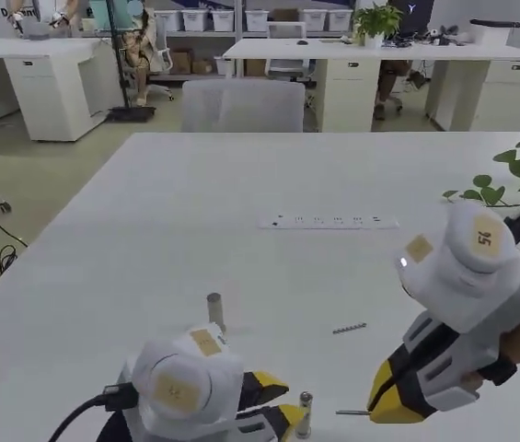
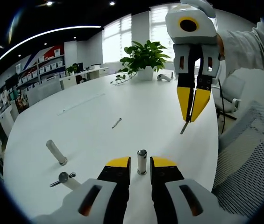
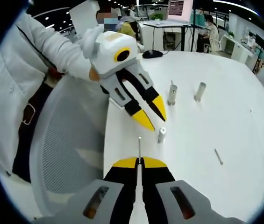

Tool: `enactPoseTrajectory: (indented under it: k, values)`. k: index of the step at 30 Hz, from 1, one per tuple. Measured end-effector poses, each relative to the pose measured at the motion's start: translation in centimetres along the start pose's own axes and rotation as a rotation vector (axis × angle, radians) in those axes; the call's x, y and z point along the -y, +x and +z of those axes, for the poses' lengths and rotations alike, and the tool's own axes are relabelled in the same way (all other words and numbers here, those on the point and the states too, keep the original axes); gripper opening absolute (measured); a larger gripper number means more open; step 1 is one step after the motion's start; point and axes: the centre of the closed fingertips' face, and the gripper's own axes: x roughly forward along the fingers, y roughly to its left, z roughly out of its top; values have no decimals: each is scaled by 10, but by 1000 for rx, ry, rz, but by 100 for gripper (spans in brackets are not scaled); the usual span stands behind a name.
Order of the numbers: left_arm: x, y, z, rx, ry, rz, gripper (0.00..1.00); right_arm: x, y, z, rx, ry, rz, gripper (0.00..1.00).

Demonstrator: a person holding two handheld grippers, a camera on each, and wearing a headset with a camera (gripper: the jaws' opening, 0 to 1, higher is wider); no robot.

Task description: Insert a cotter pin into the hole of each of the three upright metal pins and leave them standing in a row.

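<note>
On the white table (image 1: 195,230), the left gripper (image 2: 141,164) is held released, its jaws set either side of an upright metal pin (image 2: 142,157). The right gripper (image 3: 139,163) is clenched on a cotter pin (image 3: 139,148), whose tip is held near that pin. A loose cotter pin (image 1: 350,328) is seen lying farther off.

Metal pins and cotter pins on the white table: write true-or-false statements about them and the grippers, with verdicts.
1. The right gripper is shut on a thin silver cotter pin. True.
2. The left gripper clamps the short upright silver metal pin. False: its fingers flank it, open, with gaps.
3. A second cotter pin lies loose on the white table. True.
4. All three metal pins carry cotter pins. False: the flanked one is bare; another metal pin has one.
</note>
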Motion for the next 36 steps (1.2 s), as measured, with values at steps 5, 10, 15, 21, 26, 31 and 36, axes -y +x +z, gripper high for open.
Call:
enactPoseTrajectory:
  k: [5,10,15,21,26,31,36]
  values:
    - [0,10,-8,-13,-60,43,16,0,-2,0,3,3,-7,4]
    - [-1,18,-18,-42,-82,74,15,2,-3,0,6,8,-17,4]
    - [1,28,-29,-76,-106,101,15,4,-3,0,8,14,-22,4]
    - [-6,33,-38,-97,-156,141,15,4,-2,1,12,19,-21,4]
    - [-5,35,-35,-78,-166,163,15,6,-2,-1,15,27,-23,4]
    - [0,40,-37,-80,-200,165,15,6,-2,-2,16,33,-24,4]
    - [0,41,-42,-90,-197,177,12,6,-2,-2,18,35,-24,4]
